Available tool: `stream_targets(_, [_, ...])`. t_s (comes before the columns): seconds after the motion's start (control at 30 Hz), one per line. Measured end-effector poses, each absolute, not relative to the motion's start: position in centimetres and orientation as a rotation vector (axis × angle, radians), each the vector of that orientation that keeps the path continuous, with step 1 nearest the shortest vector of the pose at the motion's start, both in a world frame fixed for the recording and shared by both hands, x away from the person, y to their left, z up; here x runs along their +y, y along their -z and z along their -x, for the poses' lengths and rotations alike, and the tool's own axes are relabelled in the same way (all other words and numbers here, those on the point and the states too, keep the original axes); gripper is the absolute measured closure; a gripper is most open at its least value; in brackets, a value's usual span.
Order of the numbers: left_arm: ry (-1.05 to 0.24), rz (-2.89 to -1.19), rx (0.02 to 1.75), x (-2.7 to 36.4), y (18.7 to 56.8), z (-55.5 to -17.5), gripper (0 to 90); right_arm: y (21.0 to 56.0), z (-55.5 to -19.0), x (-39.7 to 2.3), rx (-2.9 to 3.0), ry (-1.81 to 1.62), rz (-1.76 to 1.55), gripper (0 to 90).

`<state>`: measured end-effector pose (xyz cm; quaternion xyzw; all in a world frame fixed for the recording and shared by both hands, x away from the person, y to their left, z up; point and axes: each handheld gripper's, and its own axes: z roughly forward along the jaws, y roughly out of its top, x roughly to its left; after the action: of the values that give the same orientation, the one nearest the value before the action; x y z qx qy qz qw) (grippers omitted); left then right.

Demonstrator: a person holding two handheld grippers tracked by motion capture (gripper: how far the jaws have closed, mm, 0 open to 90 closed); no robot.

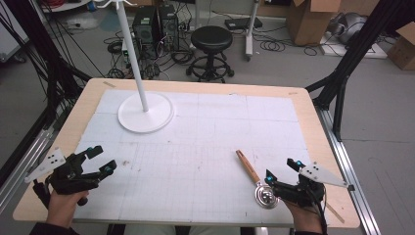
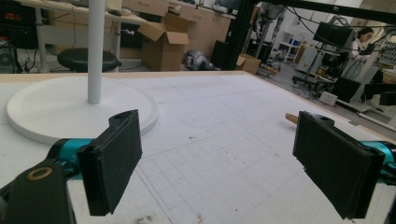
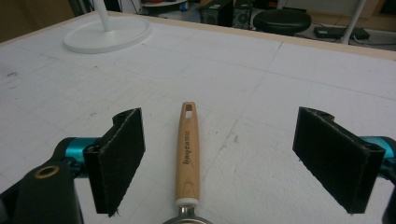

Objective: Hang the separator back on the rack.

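Grey floor (image 1: 377, 112) stretches beyond the wooden table (image 1: 313, 117), strewn with black cables (image 1: 274, 46). A black round stool (image 1: 211, 41) stands behind the far edge beside computer towers (image 1: 155, 27), and cardboard boxes (image 1: 311, 19) sit off right. Black frame struts (image 1: 359, 44) flank the table, under even indoor light.

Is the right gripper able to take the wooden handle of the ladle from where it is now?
Probably yes. The right gripper is open, and the wooden handle lies flat on the table between its jaws, with nothing in the way.
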<state>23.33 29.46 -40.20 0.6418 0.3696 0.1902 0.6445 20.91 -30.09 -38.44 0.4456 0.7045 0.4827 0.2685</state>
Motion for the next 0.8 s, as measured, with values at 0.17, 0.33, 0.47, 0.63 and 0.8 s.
stream_targets(0.17, [-0.43, -1.463, 0.842, 29.4, 40.2, -23.3, 16.0, 38.4, -21.2, -29.8, 1.915, -1.335, -1.203, 15.7])
stream_targets(0.33, [-0.429, -1.463, 0.849, 29.6, 40.3, -23.3, 16.0, 38.4, -22.0, -29.5, 1.924, -1.349, -1.213, 15.7])
stream_targets(0.47, [-0.427, -1.469, 0.85, 29.3, 40.3, -23.3, 16.0, 38.5, -22.8, -28.9, 1.959, -1.357, -1.213, 15.7])
stream_targets(0.63, [-0.426, -1.48, 0.846, 29.1, 40.3, -23.3, 16.3, 38.7, -23.9, -28.0, 2.015, -1.316, -1.21, 15.7])
stream_targets(0.8, [-0.422, -1.483, 0.846, 29.3, 40.4, -23.4, 16.3, 39.0, -25.8, -26.8, 2.067, -1.25, -1.213, 15.7])
